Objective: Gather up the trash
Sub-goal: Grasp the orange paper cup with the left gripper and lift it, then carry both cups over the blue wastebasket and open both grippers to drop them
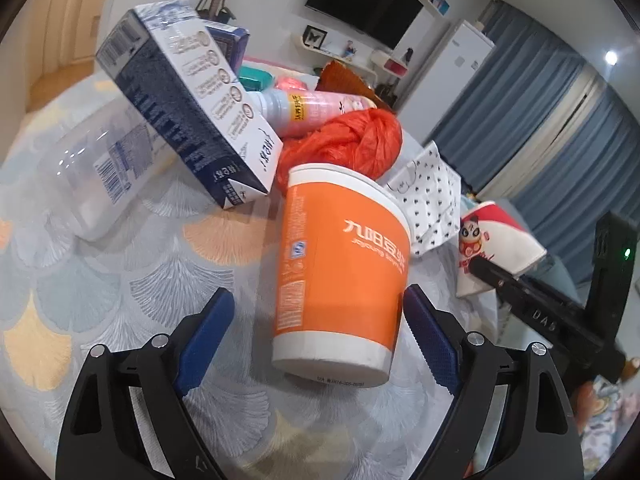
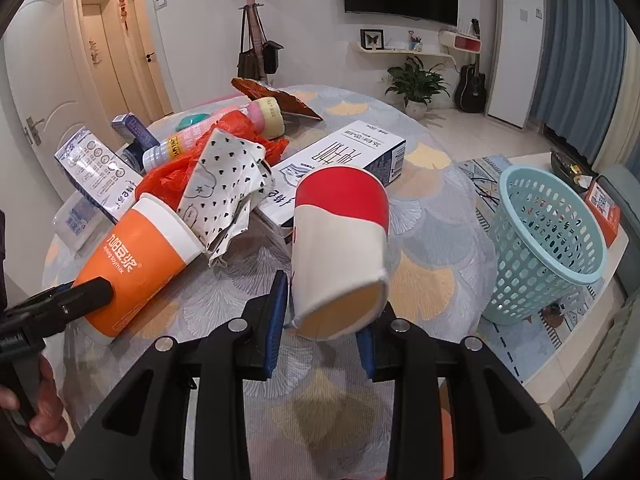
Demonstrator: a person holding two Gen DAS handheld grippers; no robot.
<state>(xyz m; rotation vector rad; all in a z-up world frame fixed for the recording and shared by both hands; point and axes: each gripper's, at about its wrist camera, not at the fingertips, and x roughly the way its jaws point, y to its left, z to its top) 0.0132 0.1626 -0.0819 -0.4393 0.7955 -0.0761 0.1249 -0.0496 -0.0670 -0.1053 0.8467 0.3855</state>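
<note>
Gathering trash off a cluttered bench (image 2: pixel 432 216) is the step in hand, with both tools busy at once. The right hand-held gripper (image 2: pixel 320 332) is clamped narrow on a red-and-white paper cup (image 2: pixel 340 248), its blue pads pinching the cup's base so the wall buckles a little; the cup is lifted clear of the cloth and tilted, mouth away from the camera. The left hand-held gripper (image 1: pixel 320 320) stands wide, its pads on either side of the lower part of an orange cup (image 1: pixel 344 272) that lies on the bench. In the left wrist view there is a clear gap on one side, while the other pad is close to or just at the wall, so I judge it not yet gripped. Behind the orange cup lie a red plastic bag (image 1: pixel 352 144), a crumpled spotted paper bag (image 2: pixel 224 184), a milk carton (image 1: pixel 188 112) and a pink bottle (image 1: pixel 316 108) — all still to collect. A pale blue basket (image 2: pixel 548 240) stands past the bench edge to the right, apparently empty. Next, the held cup wants carrying over the basket's rim and dropping in — while the left pads need to close squarely on the orange cup, gently enough not to crush it.
</note>
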